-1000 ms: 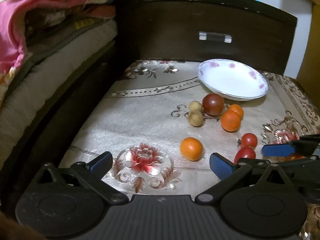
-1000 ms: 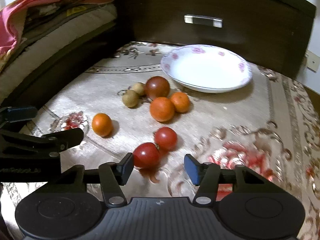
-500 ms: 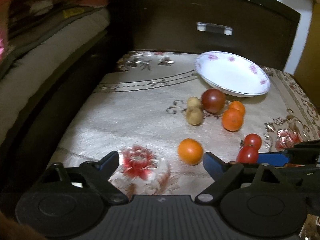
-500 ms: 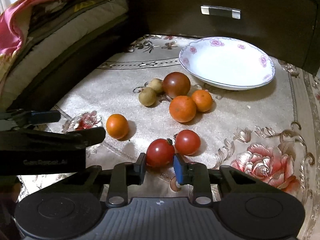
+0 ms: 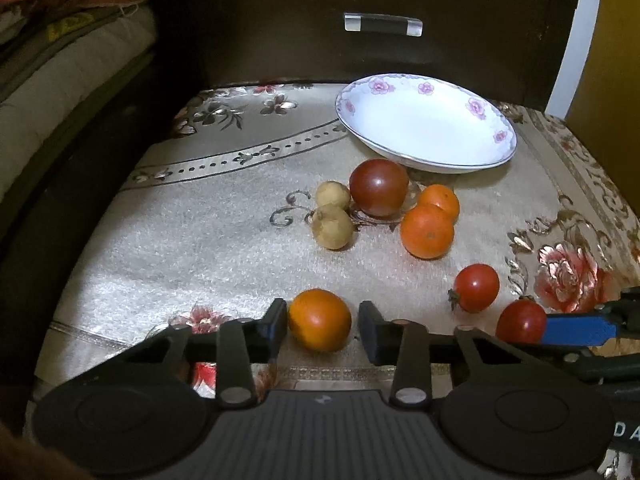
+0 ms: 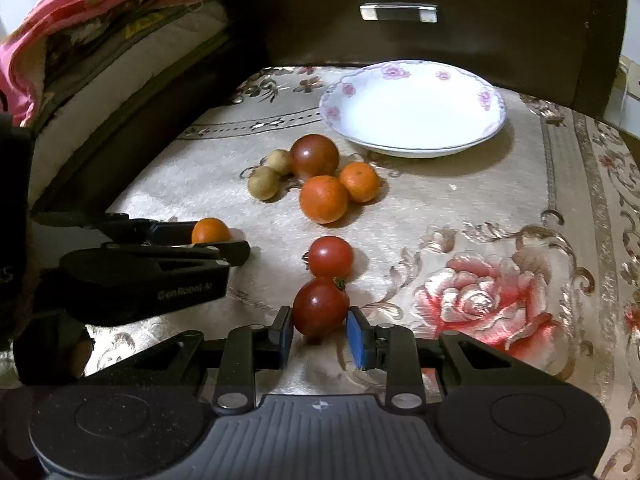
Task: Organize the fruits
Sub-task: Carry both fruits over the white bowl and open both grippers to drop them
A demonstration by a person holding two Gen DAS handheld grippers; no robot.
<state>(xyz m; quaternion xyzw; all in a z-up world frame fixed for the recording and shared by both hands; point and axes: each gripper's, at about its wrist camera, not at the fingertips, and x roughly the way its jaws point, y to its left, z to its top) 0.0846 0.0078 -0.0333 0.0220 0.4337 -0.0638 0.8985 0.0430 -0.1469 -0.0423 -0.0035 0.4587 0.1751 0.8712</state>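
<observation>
My left gripper (image 5: 322, 324) has its jaws around a small orange (image 5: 319, 319) on the cloth, with a thin gap on the right side. My right gripper (image 6: 320, 330) is shut on a red tomato (image 6: 320, 308), which also shows in the left wrist view (image 5: 520, 321). A second red tomato (image 6: 330, 257) lies just beyond it. Further off lie two oranges (image 6: 323, 198), a dark tomato (image 6: 314, 157) and two small brown fruits (image 6: 264, 182). An empty white flowered plate (image 6: 412, 109) stands at the back.
A floral cloth (image 6: 500, 216) covers the low table. A dark wooden drawer front with a metal handle (image 6: 398, 13) stands behind the plate. Stacked bedding (image 6: 80, 40) lies along the left. The left gripper's body (image 6: 140, 268) shows at the left in the right wrist view.
My left gripper moved forward and narrowed around the small orange. My right gripper closed on the near red tomato and holds it.
</observation>
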